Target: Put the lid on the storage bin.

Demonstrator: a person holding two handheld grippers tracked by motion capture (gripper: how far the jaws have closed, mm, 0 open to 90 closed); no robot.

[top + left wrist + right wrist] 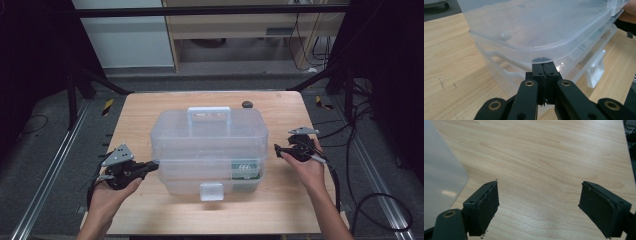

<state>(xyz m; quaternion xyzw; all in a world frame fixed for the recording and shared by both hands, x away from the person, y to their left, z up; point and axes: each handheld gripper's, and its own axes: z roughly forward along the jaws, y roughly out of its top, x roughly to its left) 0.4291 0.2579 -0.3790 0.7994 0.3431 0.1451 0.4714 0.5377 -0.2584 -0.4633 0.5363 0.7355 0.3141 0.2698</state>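
Note:
A translucent plastic storage box (pixel 209 137) with a white carry handle (pixel 209 120) and a front latch (pixel 211 191) stands in the middle of the wooden table (pixel 150 107). My left gripper (pixel 154 164) is at the box's left side, level with the seam between lid and base. In the left gripper view its jaws are shut, pad to pad, and my left gripper (pixel 543 65) has its tips right under the rim of the box (pixel 536 27). My right gripper (pixel 277 150) is just off the box's right side. My right gripper (pixel 539 195) is open, with bare wood between its pads and the box (pixel 439 170) at the left.
Something green (pixel 245 169) shows through the box's lower front right. A small dark object (pixel 247 104) lies on the table behind the box. Cables (pixel 380 200) trail over the floor to the right. The table has free wood on both sides of the box.

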